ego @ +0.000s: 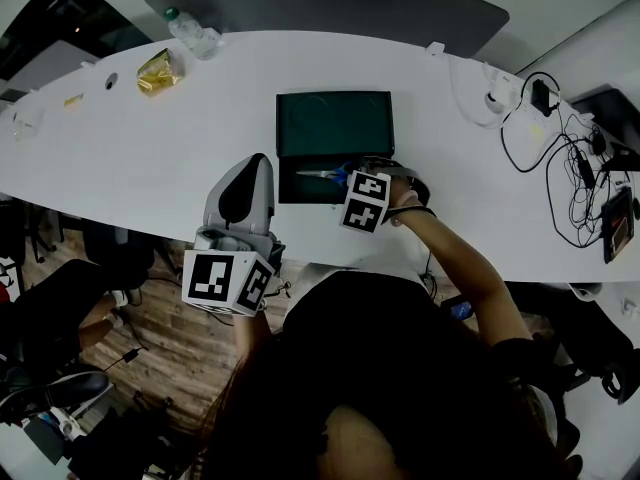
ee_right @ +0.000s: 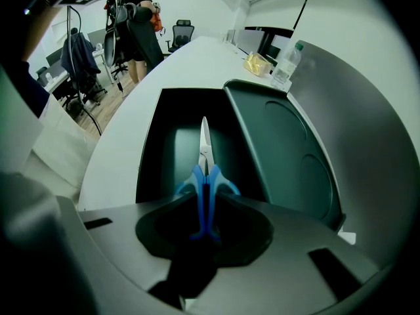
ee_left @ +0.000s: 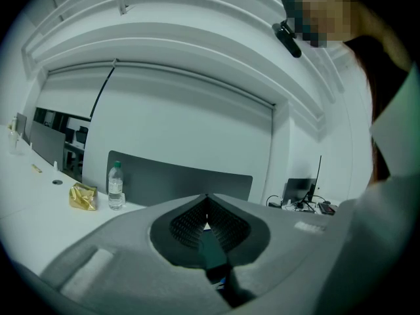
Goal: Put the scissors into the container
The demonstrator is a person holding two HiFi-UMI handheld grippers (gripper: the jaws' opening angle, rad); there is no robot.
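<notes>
Scissors point(ee_right: 204, 166): blue handles nipped between the jaws of the right gripper point(ee_right: 204, 199). In the head view, blades aimed at 9 o'clock, lying inside the outline of the open tray of the container point(ego: 335, 96).
Contact: resting on the tray floor or hanging just above it, cannot tell.
Right gripper: clamped on the handles, tilted steeply down at the tray's 3 o'clock end.
Left gripper point(ee_left: 207, 199): tips pressed together, nothing between. Held roughly level over the near edge of the table point(ego: 130, 168), at 8 o'clock of the container, apart from it.
Container: dark green, lid point(ee_right: 289, 156) swung open on the tray's 12 o'clock side. Nothing else visible in the tray.
Done, by the look of it: scissors brought to the container and lined up lengthwise with the tray.
Left, by judgement: settle onto the floor if not down yet, spread the jaws, pull the gripper up and away. Lid closing not asked for.
In the way: nothing seen. Lid sits beside the blades, not over them. Tray walls close to the jaws, so a straight-up exit looks safest.
Surroundings: water bottle point(ego: 190, 33) and gold packet point(ego: 160, 71) at 10 o'clock of the container, well apart. Cables point(ego: 575, 183) at 3 o'clock, well apart.
</notes>
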